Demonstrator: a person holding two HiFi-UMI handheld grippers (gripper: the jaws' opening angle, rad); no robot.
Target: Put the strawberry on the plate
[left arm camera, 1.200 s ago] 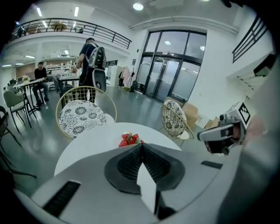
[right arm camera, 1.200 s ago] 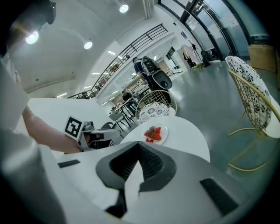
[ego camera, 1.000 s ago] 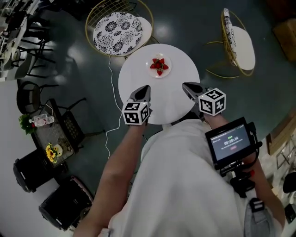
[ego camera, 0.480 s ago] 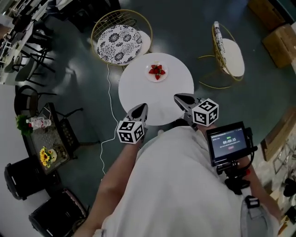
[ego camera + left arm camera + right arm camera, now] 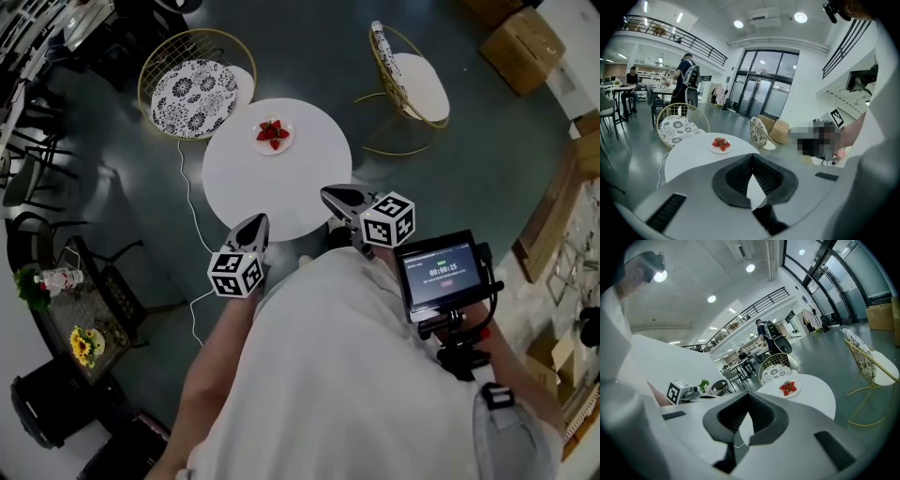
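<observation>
Strawberries (image 5: 273,133) lie in a small red heap on the plate (image 5: 286,143), which sits near the far edge of the round white table (image 5: 281,192), on the side toward the wire chair with the patterned cushion (image 5: 192,84). No berry shows loose anywhere else on the table, so the job looks done or very nearly so.

The left gripper (image 5: 260,219) and the right gripper (image 5: 325,193) both hang by the near edge of the table, close to the person's body and well apart from the plate. Each one's own view shows its jaws clenched, tip against tip, with nothing caught between them.

A strawberry should be light and soft, easy to bruise and a little slick on the skin. If one had to be lifted again, the broad shoulders just under the green cap look like the firmest place to hold, with a gentle squeeze across the width, not at the tip. Piled as they are, pinching one could nudge its neighbours toward the plate's low rim.

Room is generous: the table is bare from the plate to the near edge, so a straight reach across meets nothing. A second wire chair (image 5: 412,84) stands off the table's far right side, and a cable (image 5: 185,183) trails on the floor past its left edge; neither crowds the grippers.
</observation>
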